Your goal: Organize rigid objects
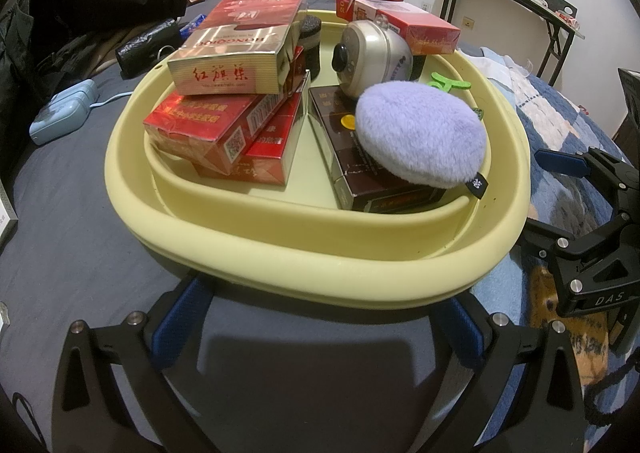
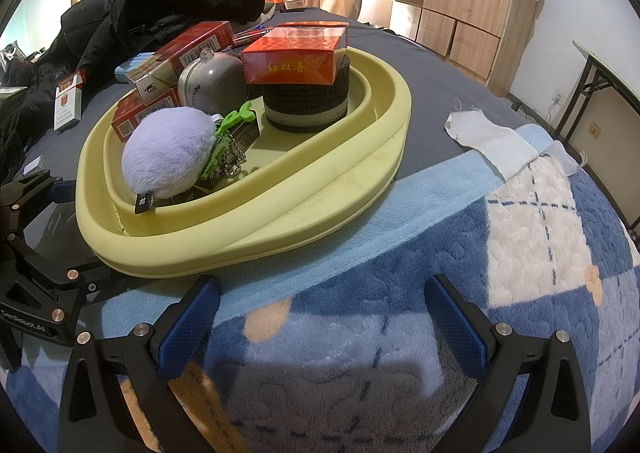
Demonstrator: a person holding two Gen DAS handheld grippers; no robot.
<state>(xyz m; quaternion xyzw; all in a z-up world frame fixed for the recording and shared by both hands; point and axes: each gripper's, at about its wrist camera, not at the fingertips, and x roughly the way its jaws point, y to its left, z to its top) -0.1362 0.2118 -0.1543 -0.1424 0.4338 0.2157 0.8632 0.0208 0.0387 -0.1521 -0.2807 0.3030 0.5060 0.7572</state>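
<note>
so the yellow basin [image 1: 320, 253] full of cigarette boxes [image 1: 224, 65] sits on the bed straight ahead of the left gripper [image 1: 320, 317], nearer than the right gripper [image 2: 320, 317], both spread and empty.

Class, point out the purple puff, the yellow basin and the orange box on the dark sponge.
purple puff [image 2: 168, 153], right wrist view, middle of its fluffy face
yellow basin [image 2: 256, 237], right wrist view, near outer rim
orange box [image 2: 290, 67], right wrist view, front face
</note>
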